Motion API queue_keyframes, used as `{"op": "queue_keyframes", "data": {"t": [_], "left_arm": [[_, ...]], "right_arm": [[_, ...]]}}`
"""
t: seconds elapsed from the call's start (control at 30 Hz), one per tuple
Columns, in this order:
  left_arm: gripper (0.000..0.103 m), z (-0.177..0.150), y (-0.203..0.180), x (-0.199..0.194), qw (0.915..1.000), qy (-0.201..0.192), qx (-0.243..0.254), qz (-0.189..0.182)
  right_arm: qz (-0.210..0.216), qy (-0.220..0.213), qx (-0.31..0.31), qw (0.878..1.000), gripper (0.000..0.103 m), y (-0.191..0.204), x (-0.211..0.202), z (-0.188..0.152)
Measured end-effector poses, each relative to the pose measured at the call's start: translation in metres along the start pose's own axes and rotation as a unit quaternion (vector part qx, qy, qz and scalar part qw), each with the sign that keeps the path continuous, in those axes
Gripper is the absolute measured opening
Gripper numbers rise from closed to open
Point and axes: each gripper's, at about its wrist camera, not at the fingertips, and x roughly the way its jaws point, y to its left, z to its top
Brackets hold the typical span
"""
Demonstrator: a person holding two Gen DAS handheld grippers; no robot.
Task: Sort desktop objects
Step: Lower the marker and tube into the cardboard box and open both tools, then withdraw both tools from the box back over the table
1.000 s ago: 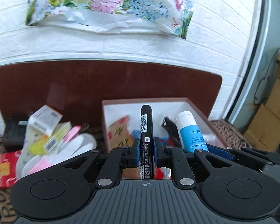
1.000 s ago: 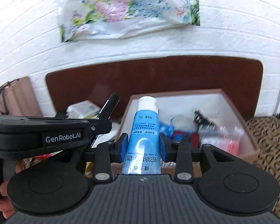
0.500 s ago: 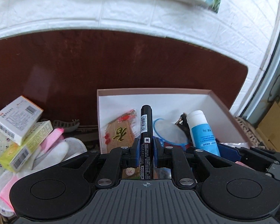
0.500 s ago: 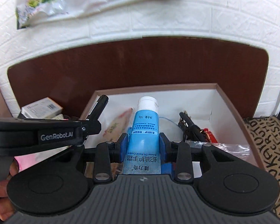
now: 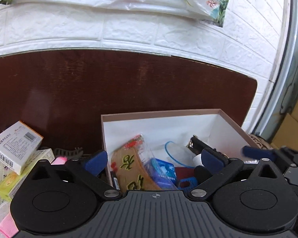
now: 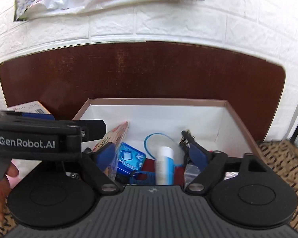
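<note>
On the far left, a white cardboard medicine box [image 5: 15, 143] lies on a stack of small packets outside the brown-rimmed white cardboard box [image 5: 161, 112]. The left gripper [image 5: 154, 159] is nearer to this stack. Its jaws have just been opening and stand wide; the black marker pen [image 5: 114, 179] lies below them inside the box, close to the left wall. To the right, the right gripper [image 6: 152, 154] has also just been opening. The blue and white tube [image 6: 164, 164], blurred, is loose between its pads, its long axis pointing away from the camera, above the box contents.
</note>
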Motion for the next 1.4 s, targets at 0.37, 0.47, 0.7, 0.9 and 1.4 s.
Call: {"op": "queue_keyframes", "data": {"t": [0.37,0.47,0.7,0.9,1.4], "left_arm": [[0.103,-0.014,-0.008,-0.014,0.9999,0.013,0.009,0.003],[0.103,-0.014,-0.01,-0.022,0.9999,0.011,0.011,0.005],[0.103,-0.016,-0.011,-0.041,0.9999,0.009,0.001,0.004],[0.103,-0.02,-0.013,-0.063,1.0,0.006,-0.001,0.005],[0.103,-0.056,-0.009,-0.138,0.9993,-0.002,0.001,0.037]], "right_arm": [[-0.004,0.025,-0.003,1.0,0.103,0.005,-0.015,-0.003],[-0.003,0.028,0.009,1.0,0.103,0.004,-0.02,-0.005],[-0.003,0.025,0.014,1.0,0.103,0.007,-0.037,-0.005],[-0.002,0.02,0.005,1.0,0.103,0.014,-0.055,-0.007],[0.008,0.007,-0.002,1.0,0.103,0.048,-0.112,-0.03]]}}
